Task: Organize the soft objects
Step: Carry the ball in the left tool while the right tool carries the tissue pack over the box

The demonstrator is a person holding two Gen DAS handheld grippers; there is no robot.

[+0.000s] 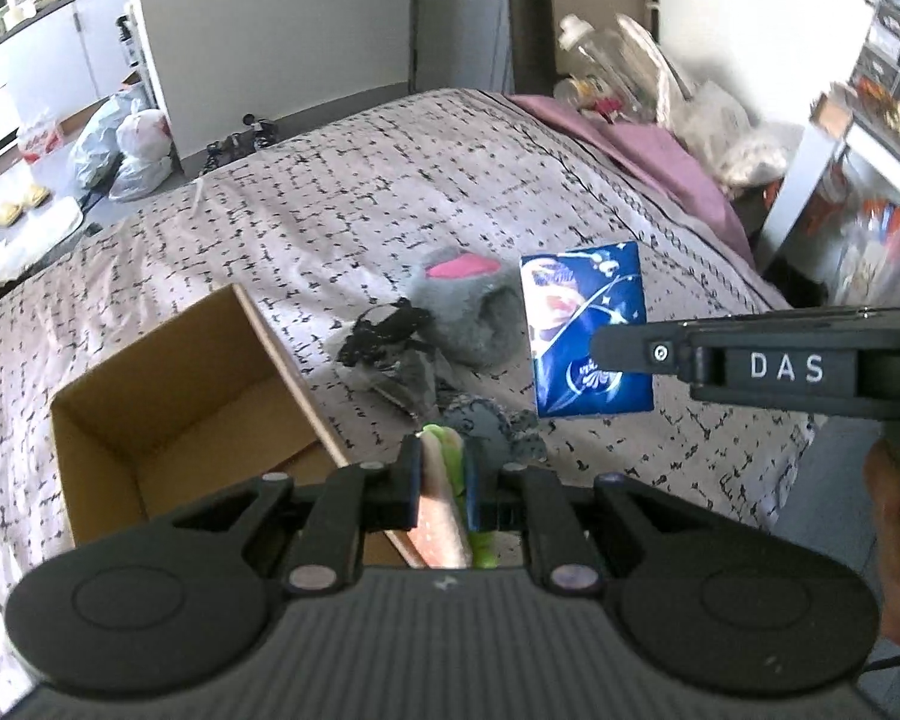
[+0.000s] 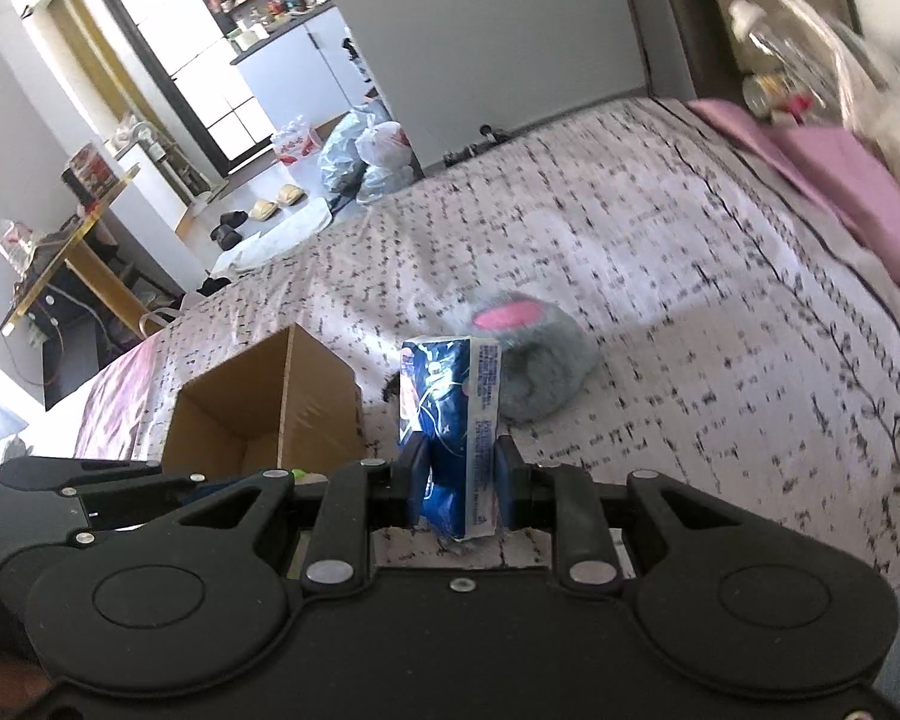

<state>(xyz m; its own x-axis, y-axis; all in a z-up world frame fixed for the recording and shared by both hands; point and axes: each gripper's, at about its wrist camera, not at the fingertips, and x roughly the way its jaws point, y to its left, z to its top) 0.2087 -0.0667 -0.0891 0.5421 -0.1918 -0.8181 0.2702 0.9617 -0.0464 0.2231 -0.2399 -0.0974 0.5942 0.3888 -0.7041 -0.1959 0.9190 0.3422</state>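
Note:
My left gripper (image 1: 444, 480) is shut on a flat soft thing, pink with a green edge (image 1: 444, 504), held just right of the open cardboard box (image 1: 168, 414) on the bed. My right gripper (image 2: 459, 480) is shut on a blue tissue pack (image 2: 450, 414) and holds it above the bed; the pack also shows in the left wrist view (image 1: 588, 330), with the right gripper (image 1: 606, 351) coming in from the right. A grey plush slipper with a pink insole (image 1: 474, 306) lies beyond, also in the right wrist view (image 2: 534, 354). A black crumpled item (image 1: 384, 336) and a grey soft piece (image 1: 492, 426) lie beside it.
The bed has a patterned cover (image 1: 330, 222) and a purple sheet (image 1: 648, 150) at the far side. Clutter and bottles (image 1: 618, 72) stand by the headboard, shelves (image 1: 870, 150) at the right. Plastic bags (image 2: 366, 156) and slippers (image 2: 276, 204) lie on the floor beyond the bed.

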